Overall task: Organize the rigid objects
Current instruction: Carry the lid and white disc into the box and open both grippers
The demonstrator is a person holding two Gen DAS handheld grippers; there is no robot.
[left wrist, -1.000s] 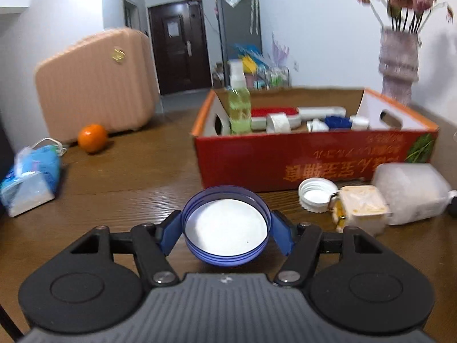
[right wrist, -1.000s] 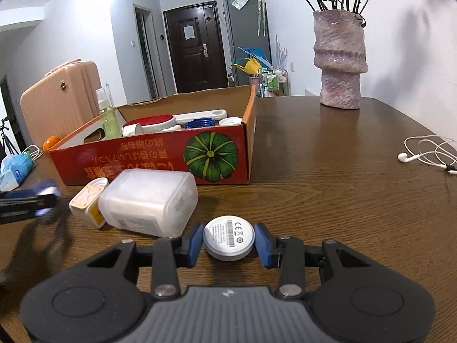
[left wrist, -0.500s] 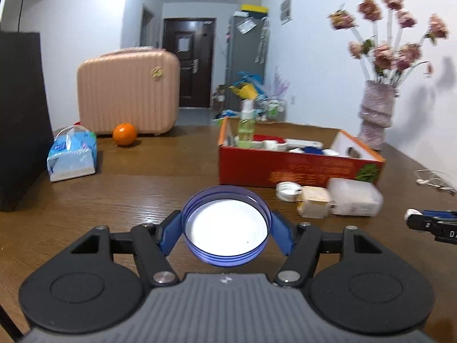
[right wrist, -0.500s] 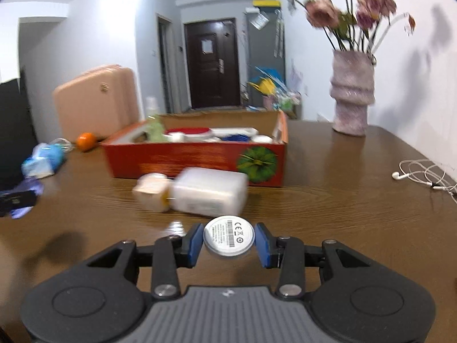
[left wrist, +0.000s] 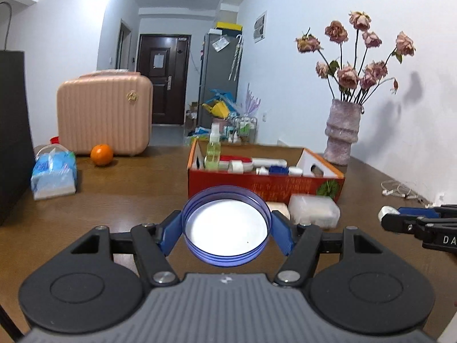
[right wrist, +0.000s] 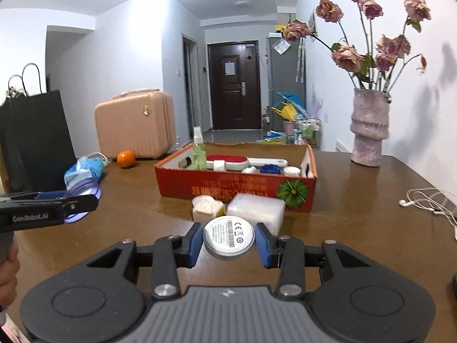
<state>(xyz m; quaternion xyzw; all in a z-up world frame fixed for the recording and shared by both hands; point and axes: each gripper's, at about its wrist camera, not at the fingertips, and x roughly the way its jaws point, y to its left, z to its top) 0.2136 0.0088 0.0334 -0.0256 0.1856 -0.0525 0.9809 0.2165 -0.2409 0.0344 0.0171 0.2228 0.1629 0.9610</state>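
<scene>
- In the left wrist view, low in the middle of the frame, the left gripper [left wrist: 226, 233] has its blue pads pressed on both sides of a round blue lid [left wrist: 226, 233], open side up, white inside
- In the right wrist view, low in the middle, the right gripper [right wrist: 228, 240] is closed part way on a small white disc [right wrist: 228, 239] with tiny print on top
- Both of them are held up above the brown table [right wrist: 357, 200]
- At the left edge of the right wrist view you can see the left gripper from the side, with the blue lid in its tip
- Just past the white disc, a cloudy plastic box [right wrist: 256, 209] and a small cream tub [right wrist: 207, 206] sit on the table, touching each other
- Right behind them is the red cardboard box [right wrist: 234, 190], in the middle of the frame, with a green spray bottle [right wrist: 199, 150] standing up inside and more small things lying in it
- White earphones [right wrist: 428, 200] lie at the right edge
- Farther back on the left are a blue tissue pack [right wrist: 85, 168] and an orange [right wrist: 126, 158]
- A pink vase [right wrist: 368, 130] of dried roses stands at the far right
- A pink suitcase [right wrist: 134, 124] stands behind the orange
</scene>
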